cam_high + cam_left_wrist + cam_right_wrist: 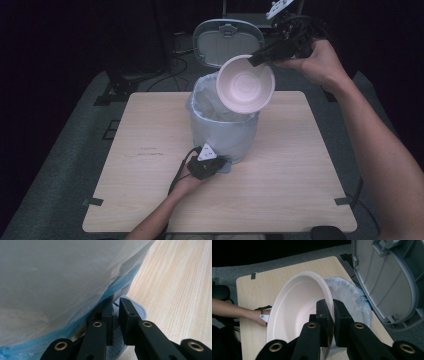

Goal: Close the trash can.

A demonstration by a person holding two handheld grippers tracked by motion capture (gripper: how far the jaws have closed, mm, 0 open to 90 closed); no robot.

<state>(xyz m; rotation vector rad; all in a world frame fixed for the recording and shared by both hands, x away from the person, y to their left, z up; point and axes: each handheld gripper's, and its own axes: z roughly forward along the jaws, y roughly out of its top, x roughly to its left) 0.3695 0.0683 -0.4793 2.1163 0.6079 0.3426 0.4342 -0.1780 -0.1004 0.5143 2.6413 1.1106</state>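
A grey pedal bin (225, 132) with a pale blue liner (349, 296) stands mid-table, its lid (227, 42) swung up and open. My right gripper (256, 59) is shut on the rim of a white paper bowl (245, 85), which hangs tilted above the bin's mouth. In the right gripper view the bowl (297, 305) stands on edge between the jaws of my right gripper (331, 306). My left gripper (220, 167) is low at the bin's foot. There its shut jaws (116, 302) point down onto the ribbed grey pedal (138, 311).
The bin stands on a light wooden table (300, 165) with bare wood on both sides of it. Dark carpet surrounds the table, with cables and stand legs (120, 85) behind its far left corner. The raised lid (387, 282) is close beside the bowl.
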